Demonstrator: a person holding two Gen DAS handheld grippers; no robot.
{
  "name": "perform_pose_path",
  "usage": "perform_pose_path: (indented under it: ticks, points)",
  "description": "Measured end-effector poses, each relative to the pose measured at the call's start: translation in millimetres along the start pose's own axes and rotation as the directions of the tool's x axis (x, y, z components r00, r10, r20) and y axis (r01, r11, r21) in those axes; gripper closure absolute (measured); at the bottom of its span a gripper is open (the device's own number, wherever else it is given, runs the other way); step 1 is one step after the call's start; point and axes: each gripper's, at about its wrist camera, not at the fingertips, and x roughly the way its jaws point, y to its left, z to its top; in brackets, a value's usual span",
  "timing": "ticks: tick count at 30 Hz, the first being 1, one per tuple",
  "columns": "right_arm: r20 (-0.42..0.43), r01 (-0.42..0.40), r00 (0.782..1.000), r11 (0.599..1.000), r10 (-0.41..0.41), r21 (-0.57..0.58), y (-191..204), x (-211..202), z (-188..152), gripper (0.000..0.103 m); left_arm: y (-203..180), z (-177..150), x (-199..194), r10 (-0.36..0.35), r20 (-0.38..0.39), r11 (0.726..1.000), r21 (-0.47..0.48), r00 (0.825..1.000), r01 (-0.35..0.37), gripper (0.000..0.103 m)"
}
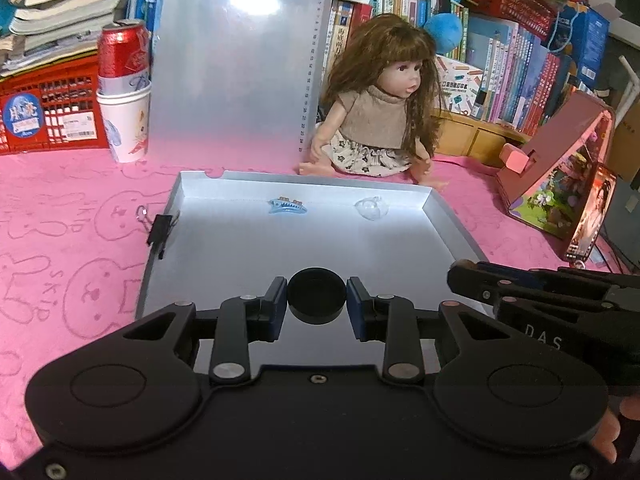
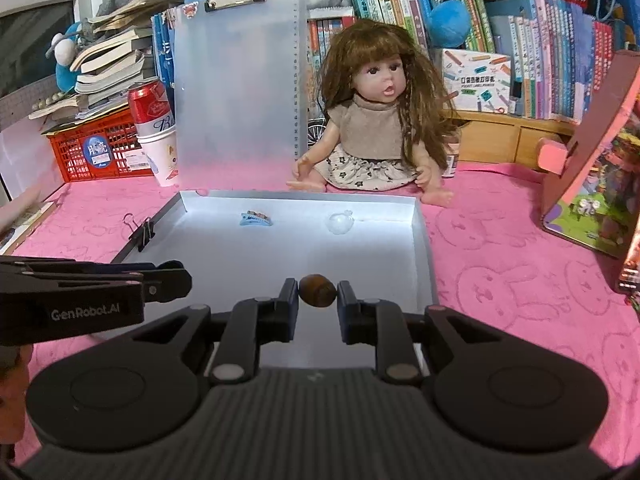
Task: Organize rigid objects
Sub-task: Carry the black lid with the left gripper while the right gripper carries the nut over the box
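A shallow silver tray (image 1: 452, 216) (image 2: 422, 240) lies on the pink cloth. Inside at its far wall lie a blue hair clip (image 1: 287, 206) (image 2: 256, 218) and a clear plastic piece (image 1: 372, 209) (image 2: 341, 222). A black binder clip (image 1: 162, 229) (image 2: 142, 232) grips the tray's left wall. My left gripper (image 1: 317, 296) is shut on a black round cap (image 1: 317, 294), held over the tray's near part. My right gripper (image 2: 318, 290) is shut on a brown oval nut (image 2: 318, 289) over the tray. Each gripper shows in the other's view: the right one (image 1: 468, 276), the left one (image 2: 176, 278).
A doll (image 1: 384, 100) (image 2: 380, 120) sits behind the tray. A translucent clipboard (image 1: 240, 60) (image 2: 240, 88) stands upright at the back, beside a white cup holding a red can (image 1: 124, 92) (image 2: 154, 128). A red crate (image 1: 48, 112) is far left; a pink toy box (image 1: 560, 184) is right.
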Motion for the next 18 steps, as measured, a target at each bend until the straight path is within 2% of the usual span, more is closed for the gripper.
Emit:
perform_pose_path:
  ticks: [10,18]
  points:
    - [-0.093,-0.025,0.995,0.996,0.033,0.088,-16.1,50.1,33.3,0.078,7.0,30.7,50.3,-0.031,-0.078,0.996,-0.085,0.997,0.024,0.072]
    - [-0.142,-0.001,0.99,0.994,0.017,0.109,-18.2,87.0,44.7,0.078,12.2,39.1,81.1,-0.01,-0.088,0.996,-0.087,0.996,0.002,0.072]
